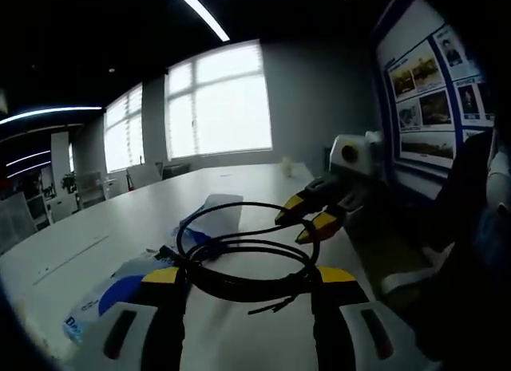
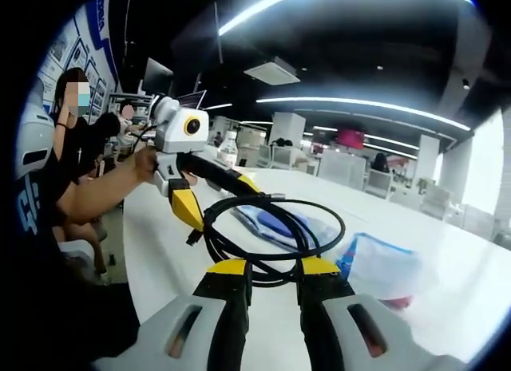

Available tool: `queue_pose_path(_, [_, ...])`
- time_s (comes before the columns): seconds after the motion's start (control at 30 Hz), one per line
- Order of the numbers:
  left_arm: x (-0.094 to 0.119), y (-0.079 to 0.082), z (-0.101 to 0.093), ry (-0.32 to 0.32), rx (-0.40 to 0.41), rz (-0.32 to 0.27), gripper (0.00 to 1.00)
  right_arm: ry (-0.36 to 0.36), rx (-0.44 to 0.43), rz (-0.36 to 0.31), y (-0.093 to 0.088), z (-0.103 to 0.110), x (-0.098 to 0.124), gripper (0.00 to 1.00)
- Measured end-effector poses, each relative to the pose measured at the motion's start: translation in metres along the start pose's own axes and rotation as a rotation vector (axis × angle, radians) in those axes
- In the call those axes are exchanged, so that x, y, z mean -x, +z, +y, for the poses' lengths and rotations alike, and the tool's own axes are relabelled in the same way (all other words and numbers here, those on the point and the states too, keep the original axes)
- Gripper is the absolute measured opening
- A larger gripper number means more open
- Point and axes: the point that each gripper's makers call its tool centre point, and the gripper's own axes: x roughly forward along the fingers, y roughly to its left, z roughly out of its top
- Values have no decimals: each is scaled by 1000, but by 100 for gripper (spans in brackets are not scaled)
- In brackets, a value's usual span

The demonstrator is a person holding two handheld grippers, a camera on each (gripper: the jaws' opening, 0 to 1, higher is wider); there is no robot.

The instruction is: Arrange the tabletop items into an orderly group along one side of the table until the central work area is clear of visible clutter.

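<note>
A: While the coiled black cable lies on the white table, which gripper has hold of it?

B: In the left gripper view the left gripper has its jaws spread wide, one either side of the coil; the loop rests against the yellow tips, released rather than pinched. In the right gripper view the right gripper has its jaws drawn close together at the coil's near edge. It looks clenched on the cable, though the crossing strands hide the contact, so I cannot tell for sure.

A: How should the step in hand be done well?

B: By my judgement, one gripper should take several turns of the coil at once, so that no loop springs loose, and carry it low to the table's edge. The other should stay wide and steady the far side until the coil is set down.

A: And the count?

B: One cable. Two plastic packets: a blue-and-white packet under the coil, and a clear bag just beside it. One bottle stands well apart, at the far end of the table. Two grippers.
</note>
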Motion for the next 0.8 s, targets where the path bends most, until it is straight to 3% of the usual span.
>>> queue_pose_path(0.3, [-12, 3, -10, -24, -5, -8, 62, -28, -1, 9, -3, -7, 11, 20])
queue_pose_path(0.8, [-23, 6, -9, -47, -6, -27, 62, -66, 8, 21, -6, -16, 21, 19])
